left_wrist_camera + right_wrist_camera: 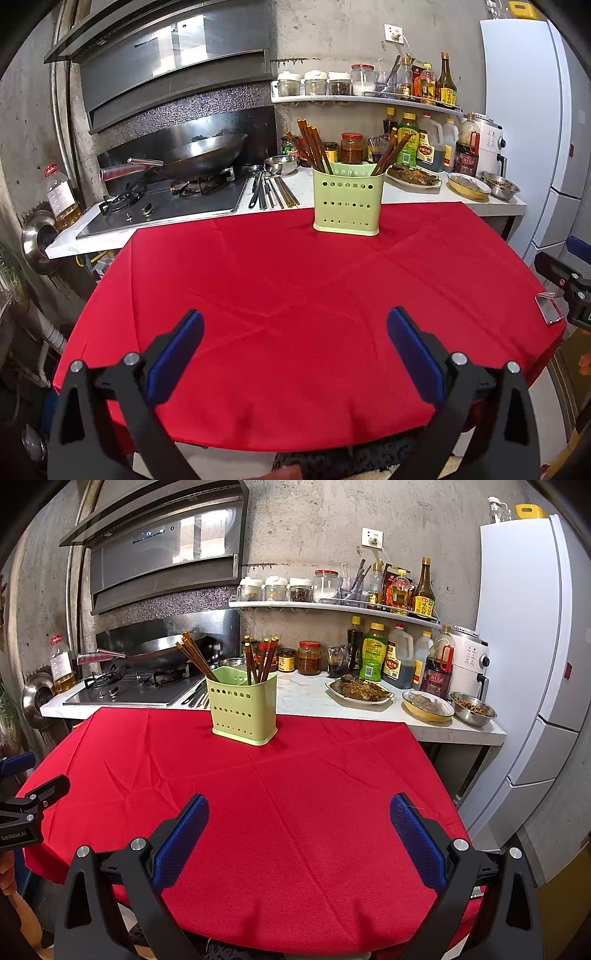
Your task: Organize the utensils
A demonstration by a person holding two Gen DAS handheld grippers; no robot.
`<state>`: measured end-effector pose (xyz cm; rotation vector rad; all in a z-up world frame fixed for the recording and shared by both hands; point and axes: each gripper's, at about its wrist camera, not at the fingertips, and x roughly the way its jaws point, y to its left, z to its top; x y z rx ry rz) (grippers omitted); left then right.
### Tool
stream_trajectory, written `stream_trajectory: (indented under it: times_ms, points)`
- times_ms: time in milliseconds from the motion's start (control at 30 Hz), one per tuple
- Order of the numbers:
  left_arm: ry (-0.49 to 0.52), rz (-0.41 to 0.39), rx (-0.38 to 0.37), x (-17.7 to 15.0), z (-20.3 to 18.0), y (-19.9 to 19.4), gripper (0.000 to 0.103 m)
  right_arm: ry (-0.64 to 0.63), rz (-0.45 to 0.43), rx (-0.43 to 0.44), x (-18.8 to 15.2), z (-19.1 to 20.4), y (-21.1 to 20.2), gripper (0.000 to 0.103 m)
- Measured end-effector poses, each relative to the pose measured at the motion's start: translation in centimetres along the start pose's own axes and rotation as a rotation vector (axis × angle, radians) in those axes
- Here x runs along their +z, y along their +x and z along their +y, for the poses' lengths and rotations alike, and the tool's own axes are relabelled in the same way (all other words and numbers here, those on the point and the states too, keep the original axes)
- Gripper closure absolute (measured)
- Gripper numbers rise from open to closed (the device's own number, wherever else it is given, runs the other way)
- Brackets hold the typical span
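Across the middle and lower frame of both views: red tablecloth spread flat, creased, backed at its far edge by the pale kitchen counter. At far right, upper half: white fridge. At upper left: grey range hood above a wok on the gas hob. Just above centre in the left wrist view, left of centre in the right wrist view: green utensil holder upright on the cloth's far edge, brown chopsticks leaning out of its two compartments. Left of the holder, on the counter beside the hob: loose utensils lying flat. At bottom centre: left tongs spread wide apart, blue pads bare, above the cloth; likewise right tongs, wide apart and gripping nothing.
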<state>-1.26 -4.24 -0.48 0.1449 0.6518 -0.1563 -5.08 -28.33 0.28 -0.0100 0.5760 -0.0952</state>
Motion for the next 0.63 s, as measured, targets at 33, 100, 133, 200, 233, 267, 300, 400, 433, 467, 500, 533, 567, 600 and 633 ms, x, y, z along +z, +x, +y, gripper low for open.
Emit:
stream_trajectory:
  times_ms: [33,100,133,200,233,267,300,400,433,467,500,533,567,600,633]
  points:
    - [0.003,0.0,0.003,0.0,-0.1,0.1,0.006,0.001,0.001,-0.001,-0.1,-0.1,0.0,0.006]
    - [0.015,-0.006,0.011,0.0,-0.3,0.1,0.006,0.004,0.004,-0.003,-0.2,-0.2,0.1,0.006]
    - [0.017,-0.007,0.012,0.0,-0.4,0.0,0.006,0.006,0.005,-0.004,-0.2,-0.3,0.2,0.006]
    - [0.017,-0.009,0.008,0.0,-0.5,0.0,0.006,0.009,0.006,-0.005,-0.3,-0.4,0.3,0.006]
    - [0.014,-0.014,0.005,0.0,-0.4,0.0,0.006,0.01,0.006,-0.006,-0.3,-0.5,0.3,0.006]
    - [0.013,-0.018,0.005,0.0,-0.3,0.0,0.006,0.012,0.007,-0.006,-0.3,-0.5,0.3,0.006]
    - [0.013,-0.021,0.007,-0.1,-0.3,-0.1,0.006,0.013,0.007,-0.007,-0.4,-0.4,0.4,0.006]
    - [0.01,-0.013,0.004,-0.1,-0.3,0.0,0.006,0.017,0.01,-0.009,-0.4,-0.5,0.5,0.006]
    - [0.007,-0.002,0.003,0.0,-0.2,0.2,0.006,0.018,0.01,-0.008,-0.5,-0.6,0.5,0.006]
    - [0.005,0.006,0.001,-0.1,-0.2,0.3,0.006,0.017,0.01,-0.01,-0.5,-0.5,0.5,0.006]
    - [0.002,0.017,-0.002,-0.1,-0.1,0.5,0.006,0.019,0.01,-0.01,-0.5,-0.6,0.6,0.006]
    - [-0.002,0.02,-0.004,-0.1,0.0,0.7,0.006,0.02,0.011,-0.01,-0.5,-0.6,0.8,0.006]
    - [-0.002,0.02,-0.005,-0.1,0.0,0.8,0.006,0.022,0.013,-0.011,-0.5,-0.7,0.9,0.006]
    - [0.003,0.02,-0.005,-0.1,0.0,0.9,0.006,0.023,0.015,-0.013,-0.6,-0.8,1.1,0.006]
    - [0.007,0.02,-0.006,-0.1,0.0,1.2,0.006,0.024,0.016,-0.013,-0.6,-0.9,1.3,0.006]
